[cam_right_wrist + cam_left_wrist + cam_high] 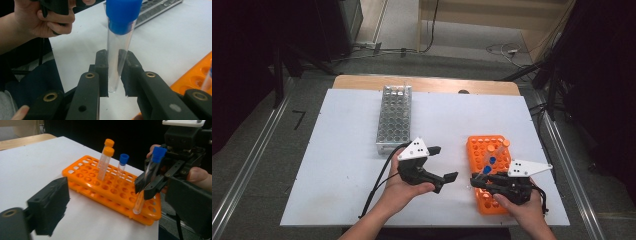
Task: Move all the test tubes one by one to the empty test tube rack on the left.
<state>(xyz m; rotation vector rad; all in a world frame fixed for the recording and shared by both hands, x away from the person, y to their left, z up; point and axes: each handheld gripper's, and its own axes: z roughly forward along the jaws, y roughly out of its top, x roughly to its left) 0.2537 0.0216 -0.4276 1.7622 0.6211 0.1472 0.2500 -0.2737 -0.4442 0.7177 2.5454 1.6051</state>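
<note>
Right tool [147, 185] clamps a blue-capped tube [150, 173], its bottom at the near corner of the orange rack [100, 185] on the table [347, 165]. Left tool [443, 165] hangs open beside it, jaws wide.

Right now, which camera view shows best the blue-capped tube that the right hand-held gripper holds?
The left gripper view: the whole tube shows from the side, clamped over the orange rack. The right gripper view shows its cap and middle close up; the high view shows it small.
</note>
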